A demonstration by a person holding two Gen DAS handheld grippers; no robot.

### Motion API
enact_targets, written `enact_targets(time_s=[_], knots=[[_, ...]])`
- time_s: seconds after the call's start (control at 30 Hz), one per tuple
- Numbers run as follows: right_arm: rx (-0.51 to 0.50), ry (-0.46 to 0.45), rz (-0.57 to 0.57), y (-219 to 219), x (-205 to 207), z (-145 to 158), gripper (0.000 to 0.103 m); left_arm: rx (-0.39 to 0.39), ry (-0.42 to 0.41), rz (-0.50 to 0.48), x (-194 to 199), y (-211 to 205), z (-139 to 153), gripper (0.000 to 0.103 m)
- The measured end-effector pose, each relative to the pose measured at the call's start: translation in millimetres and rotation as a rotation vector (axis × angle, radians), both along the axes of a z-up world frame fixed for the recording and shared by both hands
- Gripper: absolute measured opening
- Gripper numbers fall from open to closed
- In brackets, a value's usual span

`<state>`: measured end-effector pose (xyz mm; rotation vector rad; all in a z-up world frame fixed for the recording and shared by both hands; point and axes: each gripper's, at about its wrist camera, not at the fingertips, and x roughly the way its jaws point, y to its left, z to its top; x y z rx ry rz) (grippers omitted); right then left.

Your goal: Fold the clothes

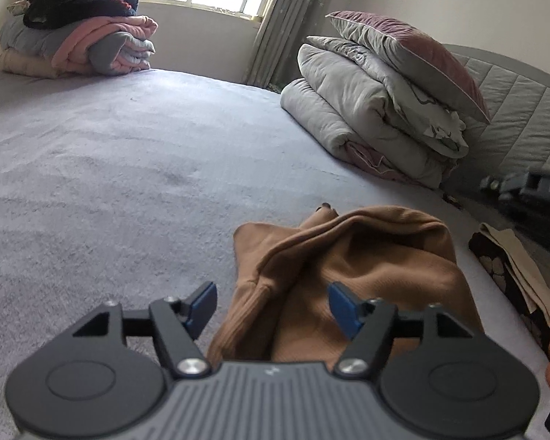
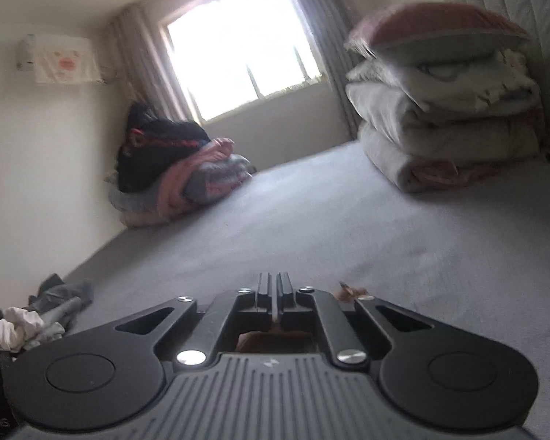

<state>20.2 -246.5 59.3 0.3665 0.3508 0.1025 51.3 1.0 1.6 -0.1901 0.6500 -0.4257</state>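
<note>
**Right gripper lifts the brown garment, left one stands free**

The soft tan-brown ribbed garment [image 1: 348, 256] lies bunched on the grey bed [image 1: 128, 154]. The left gripper [image 1: 271, 304] has its fingers wide apart over it and holds nothing. The right gripper [image 2: 277, 293] has its fingers pressed together; a thin strip of brown cloth shows between them. I judge it best to lift slowly and let the fabric hang flat. The patterned dark cloth [image 1: 502, 267] lies near, and the grey quilt stack [image 1: 366, 121] stands well apart.

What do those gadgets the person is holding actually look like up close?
Each hand-held gripper, left and right, has a ribbed grey body with a small pale logo, two round black discs at its sides, black linkage arms with silver screws, and two fingers. The left one's finger pads are blue.
</note>
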Motion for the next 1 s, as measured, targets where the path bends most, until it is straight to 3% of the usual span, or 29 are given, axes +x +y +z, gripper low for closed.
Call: enact_targets(time_s=[0.03,0.13,0.17,0.4,0.43,0.47,0.5,0.7,1.0], knots=[[0.004,0.019,-0.002,-3,3,-3,0.01,0.002,0.001,-0.001,0,0,0,0.07],[0.015,0.067,-0.014,-11,9,-10,0.041,0.009,0.003,-0.003,1,-1,-2,0.071],[0.013,0.073,-0.023,-13,10,-11,0.043,0.01,0.005,-0.002,1,-1,-2,0.072],[-0.012,0.194,-0.07,-15,26,-37,0.043,0.009,0.027,0.011,3,3,-7,0.072],[-0.012,0.199,-0.079,-15,27,-39,0.035,0.009,0.027,0.012,3,3,-7,0.072],[-0.013,0.204,-0.087,-14,28,-41,0.012,0.008,0.023,0.012,2,3,-6,0.072],[-0.014,0.209,-0.095,-14,29,-43,0.01,0.007,0.019,0.011,2,4,-5,0.072],[0.083,0.092,-0.097,-13,11,-25,0.008,-0.025,-0.022,0.006,-2,8,3,0.072],[0.145,-0.101,0.085,1,-20,15,0.008,-0.051,-0.139,-0.044,-17,8,20,0.073]])
